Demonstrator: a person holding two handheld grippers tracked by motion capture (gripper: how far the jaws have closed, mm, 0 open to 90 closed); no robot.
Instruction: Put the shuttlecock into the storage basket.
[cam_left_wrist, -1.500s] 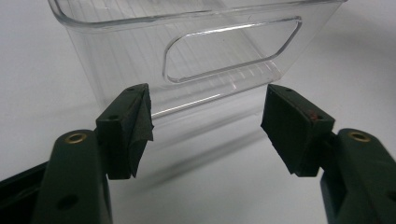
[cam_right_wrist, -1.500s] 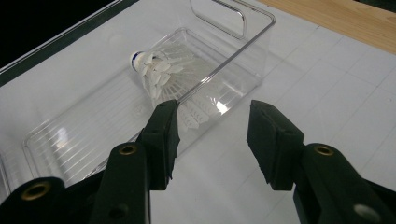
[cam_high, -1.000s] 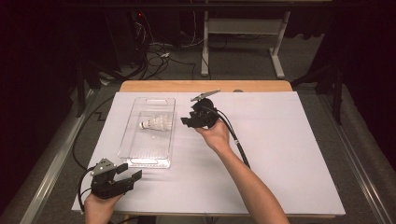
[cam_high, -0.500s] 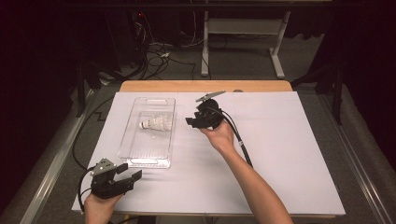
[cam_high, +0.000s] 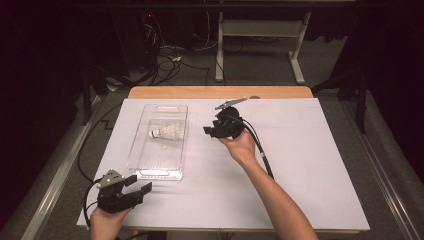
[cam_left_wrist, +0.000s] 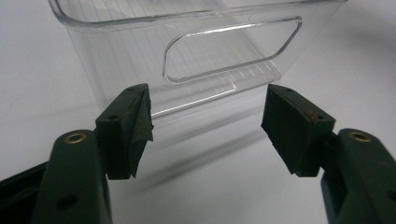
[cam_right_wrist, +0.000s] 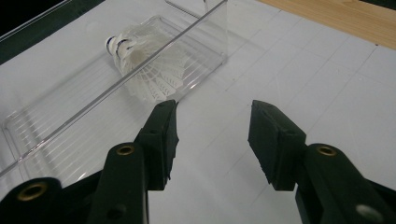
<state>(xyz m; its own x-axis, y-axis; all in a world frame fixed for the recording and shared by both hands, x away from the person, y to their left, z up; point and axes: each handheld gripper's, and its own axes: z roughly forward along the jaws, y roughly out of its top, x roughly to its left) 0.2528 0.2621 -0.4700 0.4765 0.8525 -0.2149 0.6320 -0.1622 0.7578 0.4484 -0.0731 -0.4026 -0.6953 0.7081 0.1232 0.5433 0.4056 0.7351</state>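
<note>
A white shuttlecock lies on its side inside a clear plastic tray on the white table sheet. My right gripper hovers just right of the tray, pointing towards it, jaws open and holding nothing. At the table's near left corner my left gripper rests low, open and empty. It faces the tray's near end wall with its handle slot.
The white sheet covers most of the wooden table. A black cable trails from the right gripper along the forearm. Beyond the table's far edge stand a desk frame and loose cables on the floor.
The right gripper has drifted slightly away from me beside the tray. The left gripper has stayed where it was.
</note>
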